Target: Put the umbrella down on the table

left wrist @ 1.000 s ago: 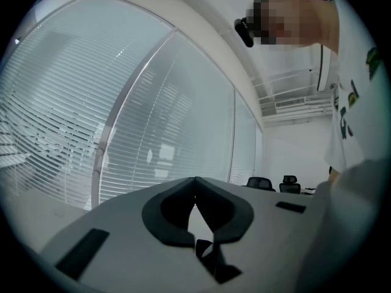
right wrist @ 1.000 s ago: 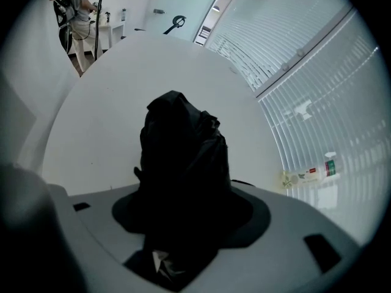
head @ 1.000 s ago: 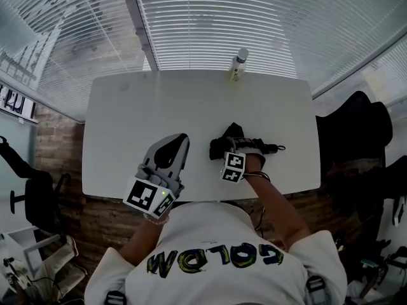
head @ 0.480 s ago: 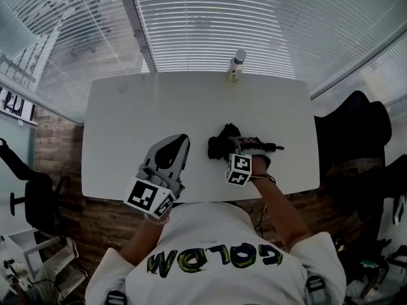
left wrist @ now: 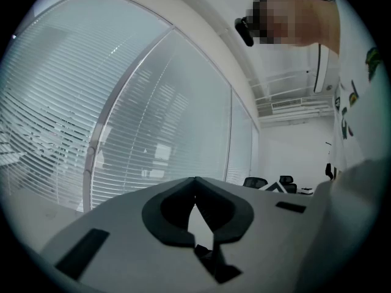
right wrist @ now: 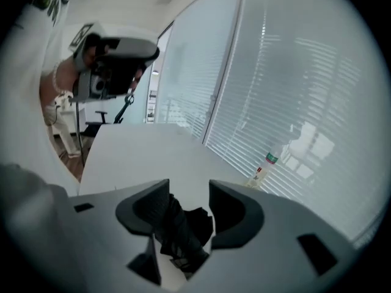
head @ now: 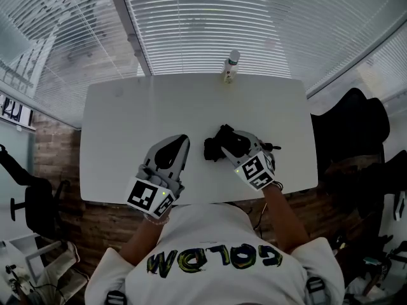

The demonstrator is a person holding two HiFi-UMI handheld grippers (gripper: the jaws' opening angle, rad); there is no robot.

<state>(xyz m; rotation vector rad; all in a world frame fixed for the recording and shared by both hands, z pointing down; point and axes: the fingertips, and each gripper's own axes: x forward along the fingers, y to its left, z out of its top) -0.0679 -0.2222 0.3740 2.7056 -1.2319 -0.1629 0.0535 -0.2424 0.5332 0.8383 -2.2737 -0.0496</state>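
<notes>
- The small black folding umbrella (head: 218, 143) lies on the white rectangular table (head: 127, 126), in its near right part, roughly along the near edge.
- Its dark fabric is bunched in loose, crumpled folds at the end towards the table's middle. A thin dark end sticks out on the other side of the right gripper (head: 234, 146).
- In the right gripper view the umbrella (right wrist: 177, 224) appears as a rumpled black bundle with a narrow, rolled part running towards the camera. It contrasts sharply with the pale table (right wrist: 134, 151).
- The right gripper (right wrist: 189, 188) is tilted downward over the umbrella. Its jaws are spread and have just been closing somewhat. We see the umbrella through the gap between them, but the pads do not clamp it.
- The left gripper (head: 180, 140) is at the near edge of the table, beside the umbrella and apart from it. In its own view the left gripper (left wrist: 195, 182) has its jaw tips pressed together with nothing between them.
- A clear plastic bottle with a pale cap (head: 230, 67) stands upright at the far edge of the table, well apart from the umbrella. It also shows in the right gripper view (right wrist: 261, 170).
- White slatted blinds (head: 222, 24) cover the windows behind the table, and a black office chair (head: 353, 126) stands off its right end.
</notes>
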